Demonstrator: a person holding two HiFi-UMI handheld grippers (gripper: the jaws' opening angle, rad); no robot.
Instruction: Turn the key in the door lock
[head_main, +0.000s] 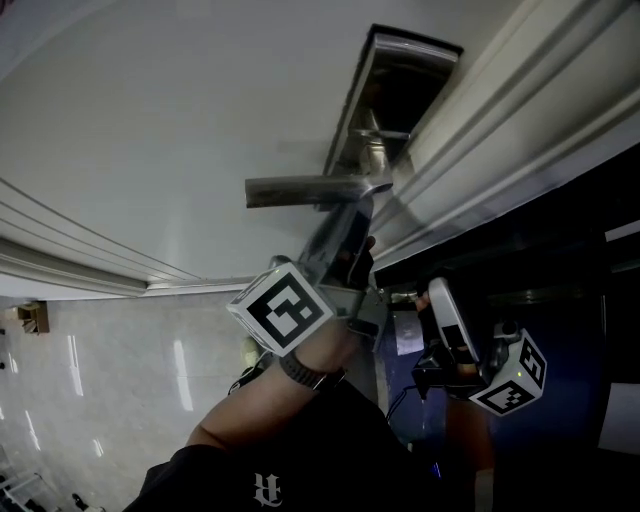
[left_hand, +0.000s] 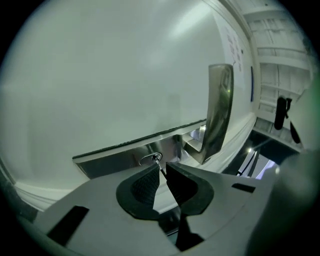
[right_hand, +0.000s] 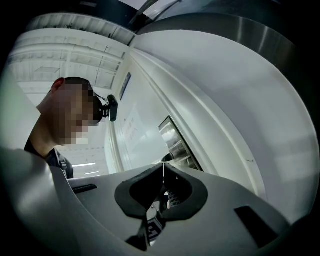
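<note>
While the right gripper (right_hand: 163, 169) hung nearer the person with jaws pressed together on nothing, the left gripper (left_hand: 162, 170) clamped the key (left_hand: 158, 161), which sat in the lock plate (left_hand: 115, 159) beside the door handle (left_hand: 217, 115).

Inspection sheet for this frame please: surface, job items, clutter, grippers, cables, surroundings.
Surface: white door, upright, bare.
Job's things: thin silver key sits in the keyhole of the brushed metal lock plate; metal lever handle beside it.
Clutter: nothing seen.
Grippers: left gripper closed on the key; right gripper shut, empty, held away from the lock.
Cables: nothing clearly seen.
Surroundings: glossy pale tiled floor; dark area past the door edge.
</note>
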